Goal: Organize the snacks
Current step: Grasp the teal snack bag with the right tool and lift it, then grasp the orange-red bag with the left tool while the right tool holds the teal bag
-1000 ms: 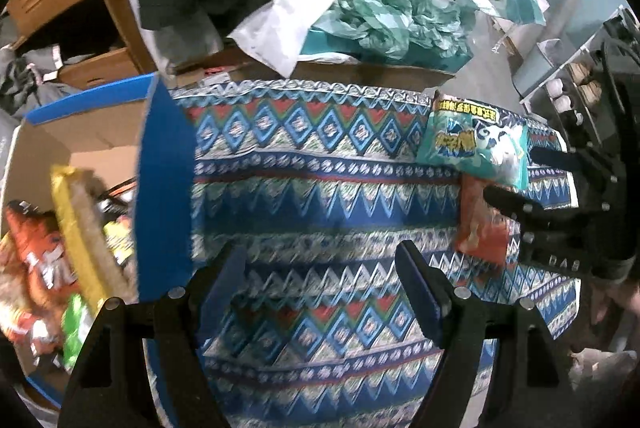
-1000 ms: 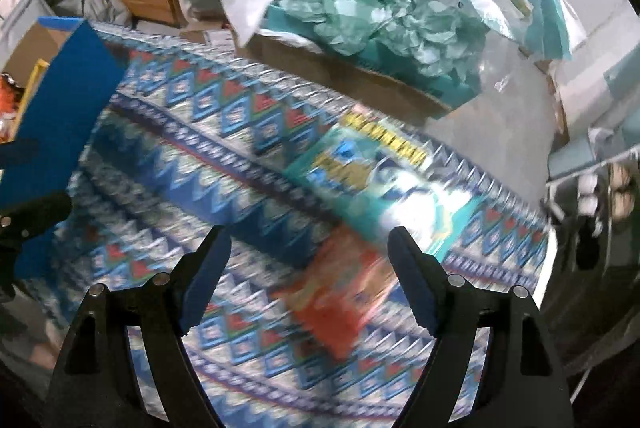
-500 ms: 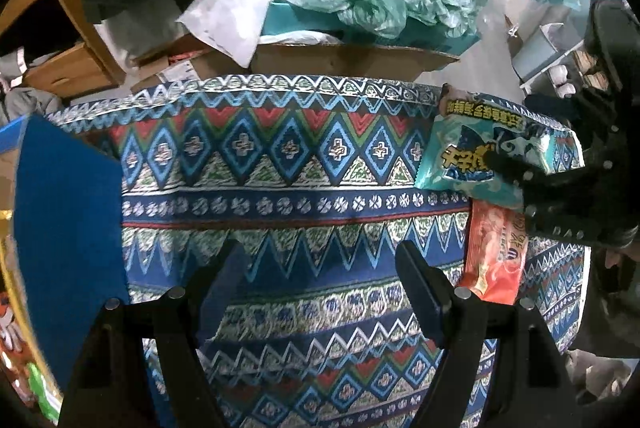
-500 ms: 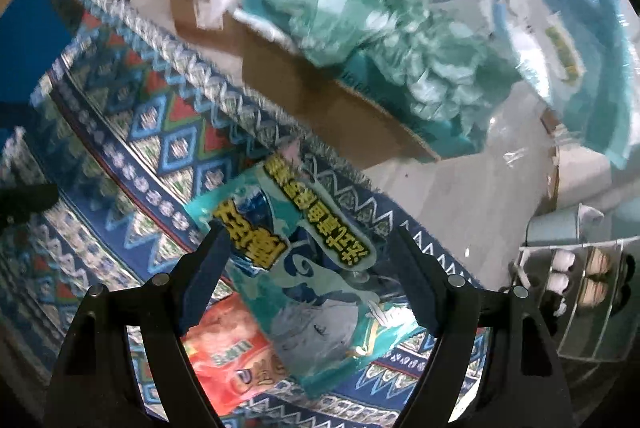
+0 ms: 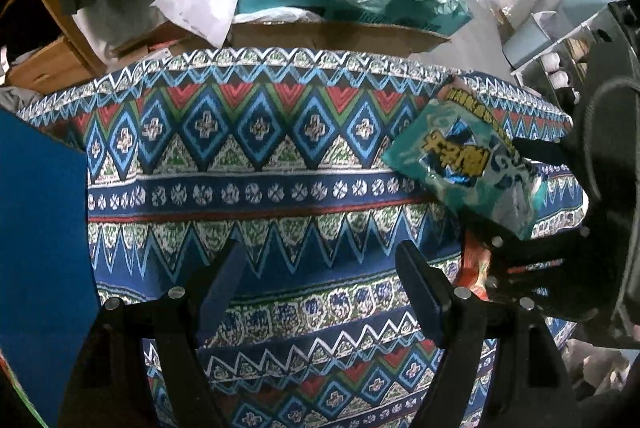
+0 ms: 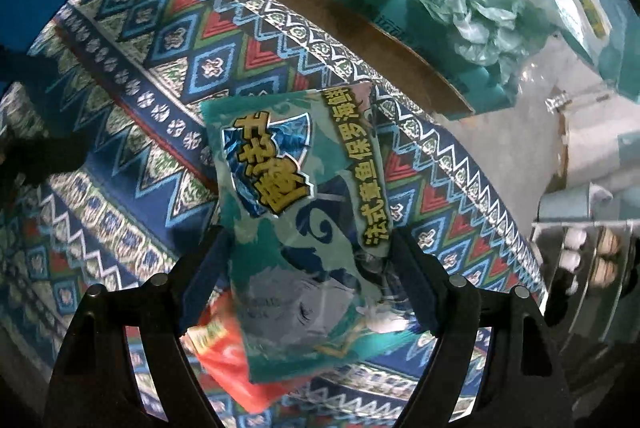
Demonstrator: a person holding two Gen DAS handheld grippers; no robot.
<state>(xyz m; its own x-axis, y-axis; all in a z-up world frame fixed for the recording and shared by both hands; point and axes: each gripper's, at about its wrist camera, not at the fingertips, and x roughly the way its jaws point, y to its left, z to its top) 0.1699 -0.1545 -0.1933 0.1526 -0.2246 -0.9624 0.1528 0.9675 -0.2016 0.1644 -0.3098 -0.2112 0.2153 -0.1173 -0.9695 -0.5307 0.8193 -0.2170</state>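
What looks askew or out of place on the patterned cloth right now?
The teal snack bag sits tilted between the right gripper fingers, partly overlapping the red snack packet beneath it. Whether the jaws are actually pinching the bag is unclear. Nothing looks spilled or torn. The left gripper is open over bare cloth.

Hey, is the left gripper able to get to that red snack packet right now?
Probably not cleanly: the red packet lies partly under the teal bag, and the right gripper is over both. The left gripper hangs open, apart.

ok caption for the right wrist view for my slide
Right gripper straddles a teal snack bag, jaws wide, above a red packet on the patterned tablecloth.
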